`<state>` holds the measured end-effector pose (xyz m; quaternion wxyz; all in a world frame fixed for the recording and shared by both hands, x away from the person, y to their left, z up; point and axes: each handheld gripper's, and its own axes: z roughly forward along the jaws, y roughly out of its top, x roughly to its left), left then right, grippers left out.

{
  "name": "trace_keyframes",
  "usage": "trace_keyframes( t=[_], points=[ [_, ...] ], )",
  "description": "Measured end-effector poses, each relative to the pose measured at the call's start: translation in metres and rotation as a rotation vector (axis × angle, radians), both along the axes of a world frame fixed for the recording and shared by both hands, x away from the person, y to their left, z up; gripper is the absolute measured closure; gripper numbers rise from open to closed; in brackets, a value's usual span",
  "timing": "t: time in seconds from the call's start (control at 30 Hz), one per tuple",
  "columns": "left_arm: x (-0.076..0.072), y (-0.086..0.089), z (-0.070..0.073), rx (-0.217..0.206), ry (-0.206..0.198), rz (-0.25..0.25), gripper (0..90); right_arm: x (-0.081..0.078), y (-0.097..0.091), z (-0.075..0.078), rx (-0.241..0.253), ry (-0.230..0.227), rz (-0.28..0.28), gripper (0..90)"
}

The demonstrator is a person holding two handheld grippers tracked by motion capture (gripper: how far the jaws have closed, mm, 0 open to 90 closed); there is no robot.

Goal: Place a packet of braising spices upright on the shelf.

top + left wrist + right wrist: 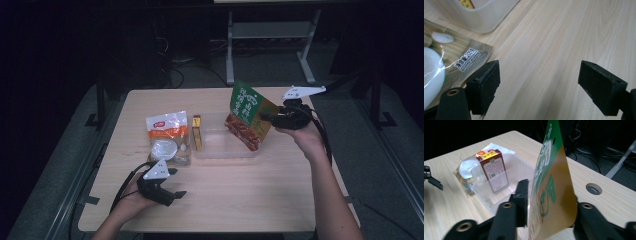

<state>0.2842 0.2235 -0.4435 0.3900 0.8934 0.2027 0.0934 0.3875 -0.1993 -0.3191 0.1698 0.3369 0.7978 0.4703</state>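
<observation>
A green and orange snack pouch (247,115) stands tilted in the right end of a clear plastic container (220,150). My right gripper (265,117) is at the pouch's right edge. In the right gripper view the pouch (551,195) stands between the jaws; the left finger (522,195) sits just off its face and the other pad is hidden behind it, so the gripper (549,197) reads as open. My left gripper (175,196) rests near the table's front left, open (546,85) over bare wood, beside a white and orange bag (449,55).
A small red and yellow box (198,132) stands upright by the container's left wall (506,173). The white and orange bag (167,137) lies flat left of it. A round cable hole (594,188) is in the tabletop near the right edge. Desk legs and cables stand beyond the table.
</observation>
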Motion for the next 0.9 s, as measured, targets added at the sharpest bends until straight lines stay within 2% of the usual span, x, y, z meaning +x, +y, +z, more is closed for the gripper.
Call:
trace_keyframes(
  t=[0.03, 0.1, 0.17, 0.23, 0.43, 0.57, 0.6, 0.63, 0.67, 0.9],
  points=[
    [0.001, 0.001, 0.001, 0.009, -0.005, -0.006, 17.2, -0.001, -0.001, 0.0, 0.0, 0.001, 0.002, 61.5],
    [0.001, 0.001, 0.0, -0.001, -0.004, 0.002, 17.2, -0.005, -0.003, -0.001, -0.023, -0.004, -0.005, 57.3],
    [0.002, 0.001, 0.0, 0.016, -0.004, 0.002, 16.9, -0.008, -0.006, -0.002, -0.029, -0.008, -0.006, 53.6],
    [0.003, 0.002, 0.0, 0.012, 0.011, 0.012, 16.4, -0.012, -0.008, -0.004, -0.029, -0.002, -0.009, 49.6],
    [0.003, 0.005, 0.001, 0.025, 0.022, 0.021, 15.4, -0.02, -0.013, -0.014, -0.053, 0.02, -0.017, 40.5],
    [0.005, 0.007, 0.002, 0.032, 0.04, 0.025, 14.2, -0.027, -0.017, -0.025, -0.048, 0.018, -0.016, 37.1],
    [0.005, 0.007, 0.002, 0.011, 0.049, 0.038, 13.7, -0.029, -0.018, -0.027, -0.056, 0.021, -0.016, 36.5],
    [0.005, 0.008, 0.003, 0.021, 0.05, 0.033, 13.6, -0.03, -0.019, -0.03, -0.062, 0.027, -0.015, 35.9],
    [0.005, 0.008, 0.003, 0.009, 0.054, 0.044, 13.5, -0.033, -0.02, -0.033, -0.067, 0.033, -0.017, 35.9],
    [0.005, 0.01, 0.002, 0.01, 0.047, 0.043, 14.2, -0.05, -0.022, -0.054, -0.085, 0.069, 0.009, 34.3]
  ],
)
